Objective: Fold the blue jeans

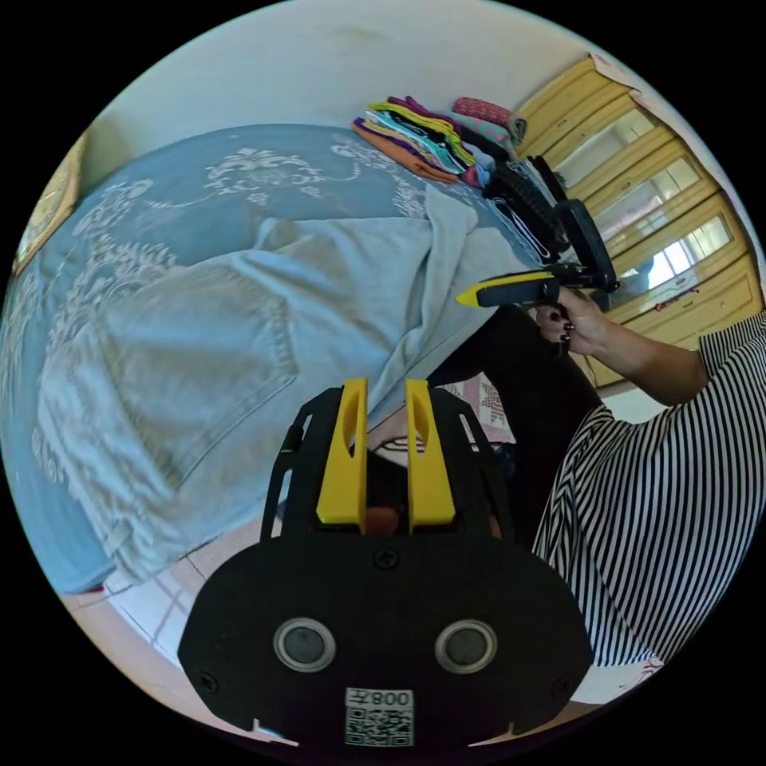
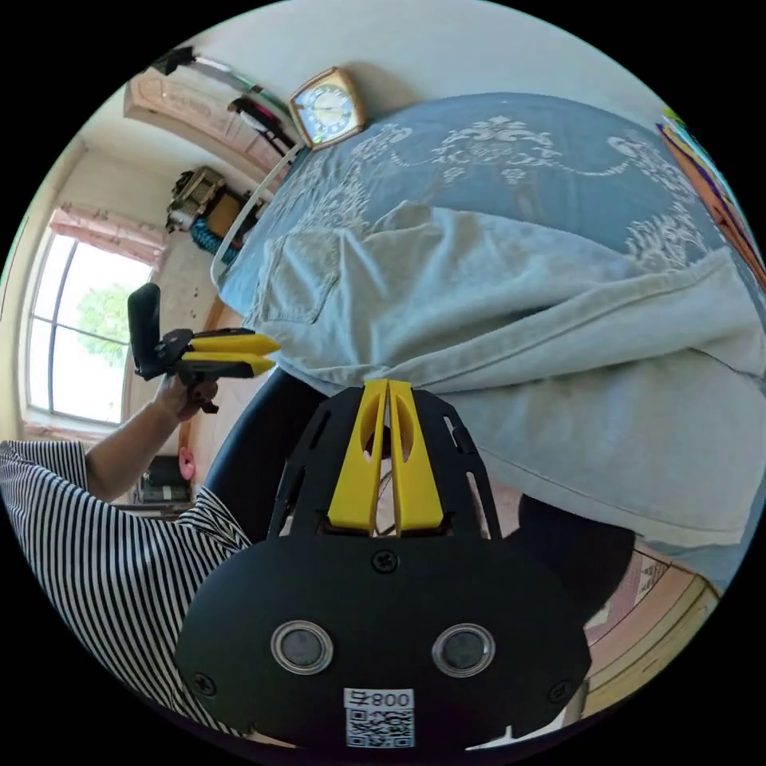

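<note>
The light blue jeans [image 1: 239, 335] lie spread on the bed, a back pocket facing up, one edge hanging over the bed's side. My left gripper [image 1: 387, 389] is open just off that hanging edge, with nothing between its jaws; it also appears beside the bed as the left gripper [image 2: 275, 353]. The jeans [image 2: 558, 351] run across the right gripper view. My right gripper [image 2: 388, 384] is shut, its tips at the jeans' near edge, and no cloth shows between the jaws. A hand holds the right gripper [image 1: 463, 298] by the same edge.
The bed has a blue patterned cover [image 1: 199, 175]. A stack of folded colourful clothes [image 1: 423, 136] sits at its far end. A wooden glass-door cabinet [image 1: 662, 199] stands beyond. A clock [image 2: 327, 104] and a window [image 2: 72, 343] are nearby. The person's striped shirt [image 1: 654, 519] is close.
</note>
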Action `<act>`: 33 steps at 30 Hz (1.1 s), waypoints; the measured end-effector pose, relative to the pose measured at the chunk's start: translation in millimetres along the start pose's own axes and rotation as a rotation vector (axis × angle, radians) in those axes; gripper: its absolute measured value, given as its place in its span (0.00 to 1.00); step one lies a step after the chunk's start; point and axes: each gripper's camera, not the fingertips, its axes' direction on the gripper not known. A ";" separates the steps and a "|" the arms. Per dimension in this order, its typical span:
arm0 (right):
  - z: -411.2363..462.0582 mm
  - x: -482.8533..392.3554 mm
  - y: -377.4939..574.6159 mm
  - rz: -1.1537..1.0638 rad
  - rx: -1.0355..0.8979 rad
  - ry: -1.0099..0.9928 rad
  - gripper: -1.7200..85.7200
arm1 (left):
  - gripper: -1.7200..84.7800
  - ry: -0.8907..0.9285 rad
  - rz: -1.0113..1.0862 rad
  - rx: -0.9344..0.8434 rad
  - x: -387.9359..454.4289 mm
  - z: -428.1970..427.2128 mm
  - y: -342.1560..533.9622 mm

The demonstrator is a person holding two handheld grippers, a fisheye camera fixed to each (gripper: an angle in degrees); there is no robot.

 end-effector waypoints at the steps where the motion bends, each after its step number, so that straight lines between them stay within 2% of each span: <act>1: -7.2 12.3 -0.3 0.020 0.012 0.022 0.03 | 0.11 0.008 0.030 -0.024 7.5 15.0 -17.6; 8: -78.3 150.6 -35.7 0.272 0.116 0.263 0.08 | 0.12 -0.003 0.123 -0.104 46.5 85.4 -101.2; 16: -85.3 246.9 -83.7 0.379 0.015 0.444 0.12 | 0.12 -0.027 0.134 -0.198 74.8 153.2 -148.8; 22: -70.9 305.1 -86.2 0.451 -0.108 0.475 0.11 | 0.11 -0.016 0.146 -0.203 96.7 184.7 -175.1; 27: -82.0 336.3 -68.9 0.474 -0.116 0.518 0.07 | 0.08 -0.018 0.174 -0.215 121.4 210.8 -197.8; 33: -119.3 383.8 -23.5 0.510 -0.041 0.350 0.03 | 0.05 -0.041 0.193 -0.208 156.1 235.1 -225.0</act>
